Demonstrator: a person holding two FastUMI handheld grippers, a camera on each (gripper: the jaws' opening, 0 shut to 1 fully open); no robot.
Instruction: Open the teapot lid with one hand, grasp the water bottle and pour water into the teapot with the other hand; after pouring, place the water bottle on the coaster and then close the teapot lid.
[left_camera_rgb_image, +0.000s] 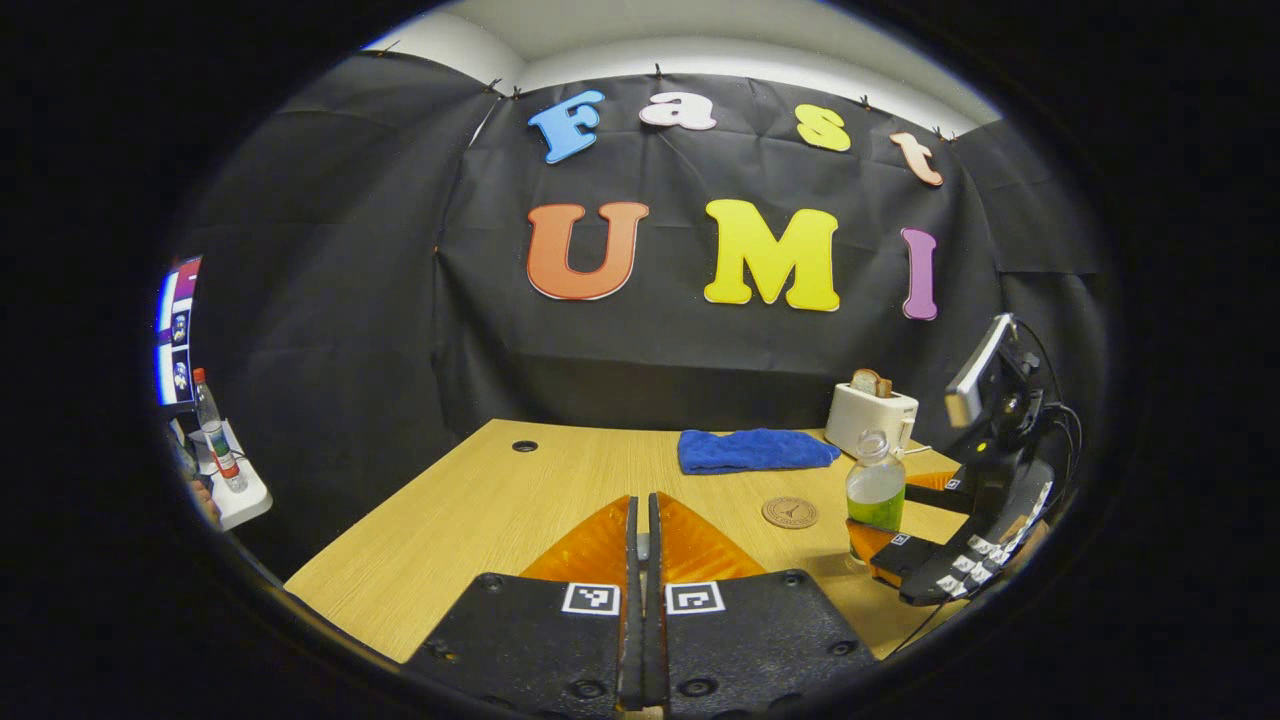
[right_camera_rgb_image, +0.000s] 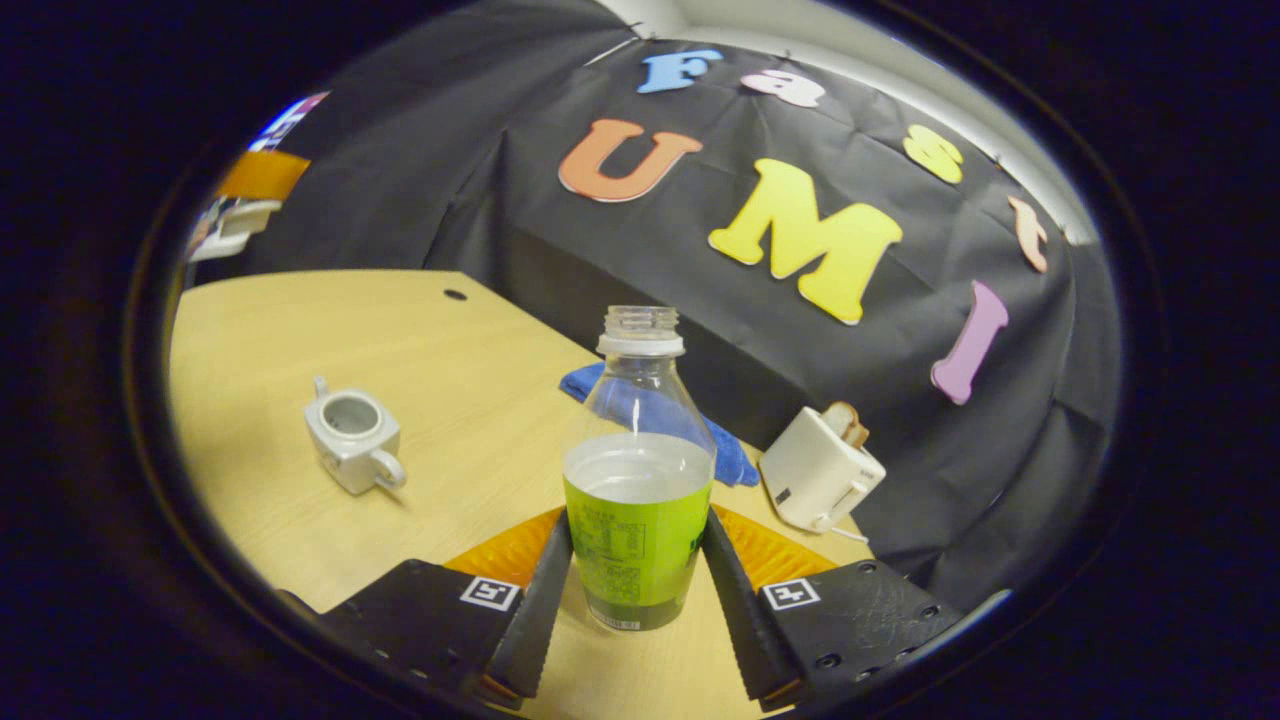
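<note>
wooden bench (right_camera_rgb_image: 470, 340) is carrying the teapot (right_camera_rgb_image: 353, 438), sitting lidless to the left. the right gripper (right_camera_rgb_image: 636, 590) is grasping the water bottle (right_camera_rgb_image: 638, 500), both fingers (right_camera_rgb_image: 540, 595) pressing its green label. the left gripper (left_camera_rgb_image: 643, 540) is hovering clenched and holding nothing, with the coaster (left_camera_rgb_image: 789, 512) lying beside the bottle.

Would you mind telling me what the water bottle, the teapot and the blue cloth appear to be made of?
Water bottle: clear, glossy plastic by the look; you see through it to the liquid level, with a green label wrapped round it.
Teapot: pale grey with a soft sheen, probably glazed ceramic, perhaps metal.
Blue cloth: a soft, fuzzy textile, likely terry or microfibre, lying folded.
</note>
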